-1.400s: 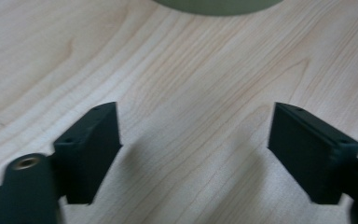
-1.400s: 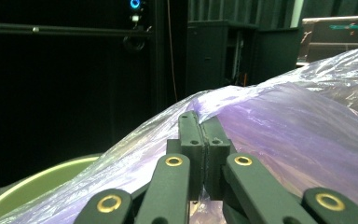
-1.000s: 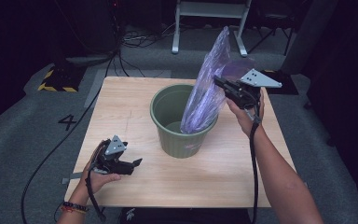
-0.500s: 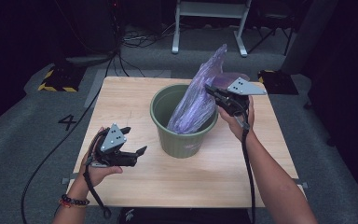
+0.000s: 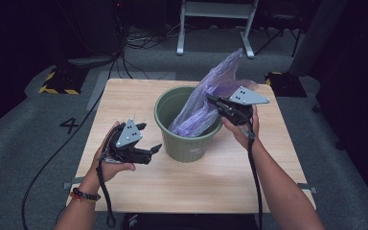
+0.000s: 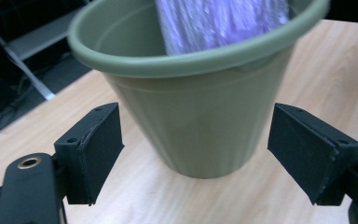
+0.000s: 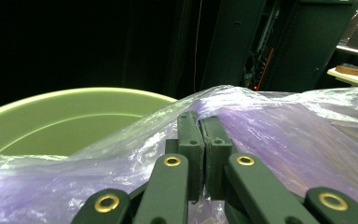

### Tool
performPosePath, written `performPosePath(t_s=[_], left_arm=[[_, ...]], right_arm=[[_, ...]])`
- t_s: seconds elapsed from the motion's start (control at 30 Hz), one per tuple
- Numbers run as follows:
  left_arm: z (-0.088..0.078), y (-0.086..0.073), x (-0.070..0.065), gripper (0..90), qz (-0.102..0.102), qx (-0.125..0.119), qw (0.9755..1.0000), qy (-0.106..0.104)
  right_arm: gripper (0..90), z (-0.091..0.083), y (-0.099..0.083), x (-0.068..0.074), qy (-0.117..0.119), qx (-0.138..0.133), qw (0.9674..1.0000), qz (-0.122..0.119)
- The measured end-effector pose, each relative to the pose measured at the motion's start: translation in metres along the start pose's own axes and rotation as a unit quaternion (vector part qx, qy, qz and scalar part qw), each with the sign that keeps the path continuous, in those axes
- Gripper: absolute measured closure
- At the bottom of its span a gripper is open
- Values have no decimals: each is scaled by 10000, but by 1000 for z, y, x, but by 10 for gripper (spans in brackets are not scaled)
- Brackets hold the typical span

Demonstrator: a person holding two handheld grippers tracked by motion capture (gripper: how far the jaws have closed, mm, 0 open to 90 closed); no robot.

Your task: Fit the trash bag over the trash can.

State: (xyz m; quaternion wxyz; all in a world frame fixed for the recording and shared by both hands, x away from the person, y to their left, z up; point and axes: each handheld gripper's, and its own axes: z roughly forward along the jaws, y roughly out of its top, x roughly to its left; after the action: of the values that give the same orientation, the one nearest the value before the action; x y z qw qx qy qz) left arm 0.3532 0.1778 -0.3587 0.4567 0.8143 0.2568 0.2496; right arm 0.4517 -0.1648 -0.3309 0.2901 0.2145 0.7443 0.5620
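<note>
- On the wooden table (image 5: 139,191): green bin (image 5: 188,143) standing upright near the middle; purple plastic bag (image 5: 206,108) with its lower end already inside, upper part rising above the right rim.
- Right gripper (image 5: 216,102): clenched on the bag's film beside the rim; 2 jaws pressed together on it in the right gripper view.
- Left gripper (image 5: 149,141): released, holding nothing, jaws spread wide facing the bin's wall, apart from it.
- Judged progress: lining partly done; bag mouth not yet opened or folded over the rim.
</note>
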Motion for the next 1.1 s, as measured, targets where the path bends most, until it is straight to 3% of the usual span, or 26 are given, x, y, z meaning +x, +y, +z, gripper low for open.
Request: performPosePath(t_s=[0.07, 0.1, 0.23, 0.33, 0.57, 0.67, 0.73, 0.93, 1.0, 1.1], left_arm=[[0, 4, 7, 166, -247, -160, 9995, -77], [0, 7, 9, 165, -265, -163, 9994, -134], [5, 30, 5, 165, -95, -301, 9991, -293], [11, 47, 1, 165, -163, -477, 9979, -413], [38, 83, -7, 167, 57, -151, 9994, -306], [53, 86, -7, 167, 163, 69, 9994, -310], [61, 85, -6, 167, 134, 136, 9988, -452], [75, 86, -11, 166, 120, 122, 9982, -576], [78, 87, -12, 168, 168, 144, 9984, -519], [82, 88, -12, 222, 184, 105, 9980, -603]], right_arm=[[889, 1, 0, 2, 18, 34, 10000, -49], [888, 1, 0, 3, 28, 52, 10000, -70], [885, 3, 1, 6, 41, 65, 9999, -126], [883, 4, 2, 8, 66, 67, 9999, -142], [883, 2, 6, 12, 144, 75, 9997, -188], [879, -2, 10, 15, 210, 49, 9995, -228], [879, -4, 12, 17, 221, 56, 9992, -314], [876, -7, 16, 25, 380, 37, 9983, -432], [874, -7, 17, 27, 453, 31, 9980, -451], [868, -7, 18, 32, 559, -1, 9972, -490]])
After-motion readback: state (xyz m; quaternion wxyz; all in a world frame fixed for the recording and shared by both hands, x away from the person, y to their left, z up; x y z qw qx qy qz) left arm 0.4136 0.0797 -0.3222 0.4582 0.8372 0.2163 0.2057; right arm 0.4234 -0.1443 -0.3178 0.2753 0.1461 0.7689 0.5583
